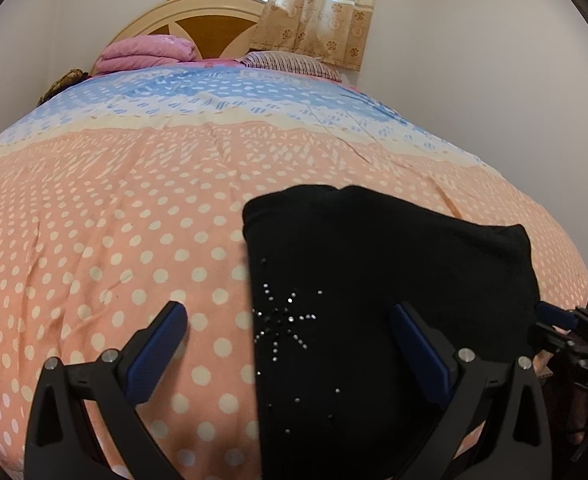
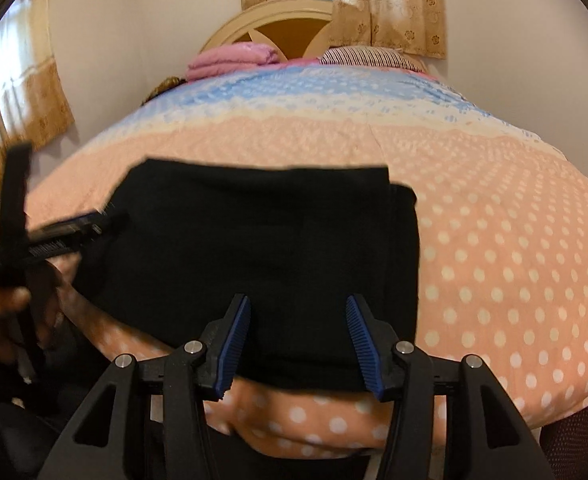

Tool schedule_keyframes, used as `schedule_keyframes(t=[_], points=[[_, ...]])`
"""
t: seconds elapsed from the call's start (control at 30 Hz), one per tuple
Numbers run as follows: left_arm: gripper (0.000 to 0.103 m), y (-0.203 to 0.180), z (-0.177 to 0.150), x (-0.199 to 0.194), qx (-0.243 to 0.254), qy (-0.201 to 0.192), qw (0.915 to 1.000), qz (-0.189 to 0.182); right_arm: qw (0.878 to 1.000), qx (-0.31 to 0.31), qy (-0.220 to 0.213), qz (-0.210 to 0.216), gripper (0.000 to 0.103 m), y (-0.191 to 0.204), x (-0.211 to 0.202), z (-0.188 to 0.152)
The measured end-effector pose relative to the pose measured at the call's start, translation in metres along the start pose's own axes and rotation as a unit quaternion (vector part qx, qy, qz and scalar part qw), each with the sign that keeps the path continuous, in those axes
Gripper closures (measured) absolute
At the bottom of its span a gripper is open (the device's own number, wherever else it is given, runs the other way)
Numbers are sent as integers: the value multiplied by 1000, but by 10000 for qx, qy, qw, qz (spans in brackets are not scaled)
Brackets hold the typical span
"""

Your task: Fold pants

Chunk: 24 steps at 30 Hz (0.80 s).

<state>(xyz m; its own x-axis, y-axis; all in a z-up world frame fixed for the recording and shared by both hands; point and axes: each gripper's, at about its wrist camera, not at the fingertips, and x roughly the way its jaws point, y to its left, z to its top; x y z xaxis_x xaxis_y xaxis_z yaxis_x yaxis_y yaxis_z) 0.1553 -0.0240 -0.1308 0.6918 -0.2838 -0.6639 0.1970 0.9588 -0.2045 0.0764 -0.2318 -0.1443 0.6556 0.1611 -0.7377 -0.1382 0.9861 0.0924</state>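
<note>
Black pants (image 1: 373,260) lie folded into a compact rectangle on the polka-dot bedspread (image 1: 114,220), a rhinestone star on their near left part. My left gripper (image 1: 288,312) hovers open and wide over their left edge, one finger above the cloth and one above the bedspread. In the right wrist view the pants (image 2: 254,232) lie flat, and my right gripper (image 2: 297,304) stands open astride their near edge, its blue pads clear of the cloth. The left gripper (image 2: 94,220) shows blurred at the pants' left corner, held by a hand (image 2: 6,312). The right gripper (image 1: 549,316) peeks in at the pants' right side.
A folded pink blanket (image 1: 146,54) and a striped pillow (image 1: 290,62) lie at the head of the bed below the headboard (image 1: 214,28). Curtains (image 1: 313,8) hang behind. The bedspread (image 2: 493,240) stretches wide right of the pants; the bed's near edge lies just under my grippers.
</note>
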Motion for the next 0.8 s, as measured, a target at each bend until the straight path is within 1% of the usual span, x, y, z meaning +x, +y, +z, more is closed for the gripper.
schedule_keyframes(t=[0.17,0.23,0.3,0.37,0.4,0.43,0.5,0.53,0.57,0.6,0.63,0.7,0.73,0.77,0.8], points=[[0,-9,-4,-6,126,29,9999,-89,9991,-365,-20,-214,51,9,2,-5],[0,-15,-7,-8,233,55,9997,-78,9987,-442,26,-244,51,12,-1,-2],[0,-19,-10,-13,338,4,9994,-63,9997,-212,-95,-20,51,9,-12,9],[0,-23,-11,-17,420,-46,9991,-6,9988,-43,-368,307,51,8,-26,27],[0,-24,-12,-18,442,-56,9990,12,9982,-64,-413,421,51,11,-27,36],[0,-25,-12,-19,454,-72,9989,33,9969,-95,-447,646,51,16,-25,50],[0,-29,-15,-23,496,-132,9987,46,9943,-115,-436,962,51,26,-17,68],[0,-32,-16,-26,552,-158,9983,32,9933,-158,-340,1091,51,33,-8,77],[0,-36,-18,-26,668,-175,9976,21,9929,-241,-13,1162,51,42,11,87],[0,-39,-19,-25,777,-157,9968,46,9935,-257,283,1068,51,47,28,92],[0,-42,-21,-22,877,-125,9960,97,9950,-200,551,810,52,49,51,97],[0,-44,-27,-14,961,-10,9954,33,9942,-257,899,531,56,48,85,98],[0,-43,-29,-8,988,122,9950,-27,9948,-157,900,456,58,43,97,99],[0,-42,-33,-4,940,189,9954,-80,9948,-25,898,479,58,37,102,100],[0,-38,-33,-4,838,150,9962,-156,9946,82,895,519,59,33,104,102]])
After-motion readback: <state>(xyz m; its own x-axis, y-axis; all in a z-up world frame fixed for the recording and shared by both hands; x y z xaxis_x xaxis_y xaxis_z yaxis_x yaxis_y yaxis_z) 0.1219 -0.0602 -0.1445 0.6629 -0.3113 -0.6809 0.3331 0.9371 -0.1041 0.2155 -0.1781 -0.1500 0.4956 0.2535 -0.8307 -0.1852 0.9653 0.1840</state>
